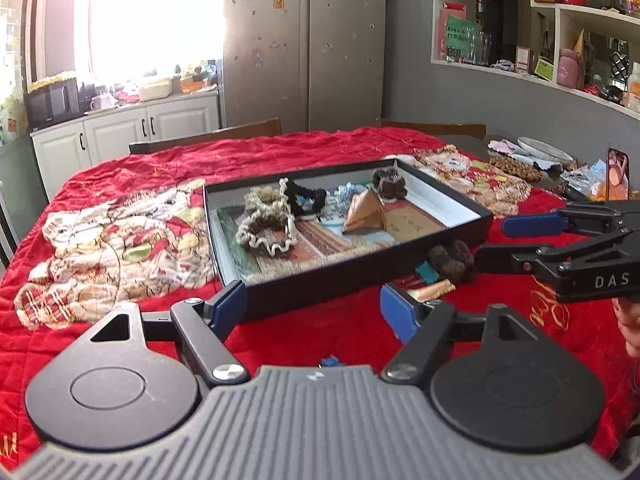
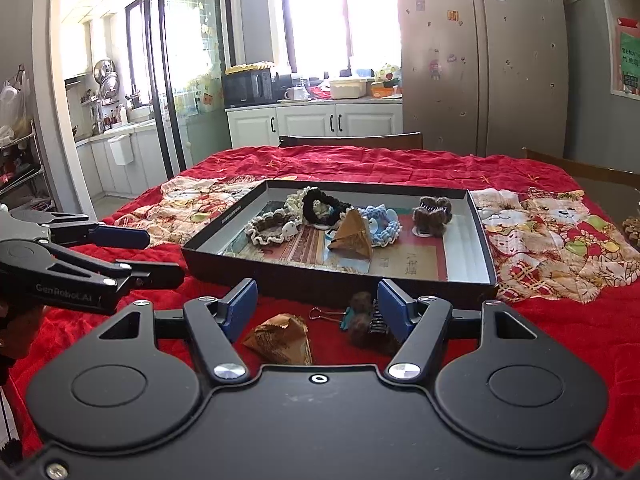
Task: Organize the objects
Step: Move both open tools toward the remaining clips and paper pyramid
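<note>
Loose items sit on the red tabletop (image 2: pixel 540 360) just in front of the black tray (image 2: pixel 224 240). Left to right in the right wrist view: a gold-brown wrapped packet (image 2: pixel 280 340), a binder clip (image 2: pixel 332 314) with a teal body, and a brown fuzzy hair claw (image 2: pixel 366 326).

Left hand-held gripper (image 1: pixel 314 310) – jaws wide, nothing between them, hovering just short of the tray's near wall. Right hand-held gripper (image 2: pixel 316 306) – also wide and empty, with the claw just beside its right pad and the clip between the jaws further out.

The tray already holds scrunchies, another gold packet (image 2: pixel 352 236) and a second brown claw (image 2: pixel 434 210), so my read is the step in hand is picking up one of the three leftovers.

To do it well:
- pick one target – probably the claw, it's nearest the right pad
- centre the jaws on it so the clip isn't caught too
- close across the fuzzy body, not the teeth
- lift clear of the tray wall before moving in
</note>
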A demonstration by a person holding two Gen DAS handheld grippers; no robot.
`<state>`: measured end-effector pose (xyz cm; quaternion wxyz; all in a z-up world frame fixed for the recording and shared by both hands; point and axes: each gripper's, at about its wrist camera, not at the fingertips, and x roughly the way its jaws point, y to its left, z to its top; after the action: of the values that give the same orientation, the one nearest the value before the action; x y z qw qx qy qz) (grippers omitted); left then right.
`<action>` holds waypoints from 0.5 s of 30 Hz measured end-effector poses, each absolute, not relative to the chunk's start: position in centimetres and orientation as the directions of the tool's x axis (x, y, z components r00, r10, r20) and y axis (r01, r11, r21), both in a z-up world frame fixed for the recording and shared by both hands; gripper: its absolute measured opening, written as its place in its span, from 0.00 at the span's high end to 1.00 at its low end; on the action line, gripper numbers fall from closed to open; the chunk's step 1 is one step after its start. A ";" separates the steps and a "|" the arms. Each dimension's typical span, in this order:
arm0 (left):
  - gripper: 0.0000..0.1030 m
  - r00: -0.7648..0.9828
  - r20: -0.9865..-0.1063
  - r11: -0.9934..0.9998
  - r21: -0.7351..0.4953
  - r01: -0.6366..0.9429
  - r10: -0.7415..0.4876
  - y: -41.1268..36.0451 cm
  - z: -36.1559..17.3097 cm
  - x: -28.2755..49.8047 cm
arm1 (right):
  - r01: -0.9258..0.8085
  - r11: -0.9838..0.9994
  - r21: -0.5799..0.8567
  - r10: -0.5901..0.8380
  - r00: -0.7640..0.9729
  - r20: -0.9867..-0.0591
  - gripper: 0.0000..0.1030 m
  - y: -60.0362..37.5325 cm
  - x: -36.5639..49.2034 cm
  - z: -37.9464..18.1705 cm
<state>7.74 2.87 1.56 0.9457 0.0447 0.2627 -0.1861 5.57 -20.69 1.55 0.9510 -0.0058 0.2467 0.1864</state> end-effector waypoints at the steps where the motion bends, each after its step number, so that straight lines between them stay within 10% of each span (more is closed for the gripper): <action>1: 0.19 0.787 -0.517 0.923 -0.015 0.384 -0.336 2.9 1.4 7.6 | -0.360 0.930 0.076 0.351 0.808 -0.474 0.37 -20.5 5.5 1.4; 15: 0.18 0.715 -0.576 0.886 -0.034 0.463 -0.396 2.9 -2.7 7.7 | -0.407 0.907 0.112 0.404 0.761 -0.508 0.37 -18.8 6.5 -1.6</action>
<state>7.72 2.90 -2.66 0.9244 0.0563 0.2973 -0.2322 6.53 -18.78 -1.65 0.9383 -0.0026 0.2701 0.2160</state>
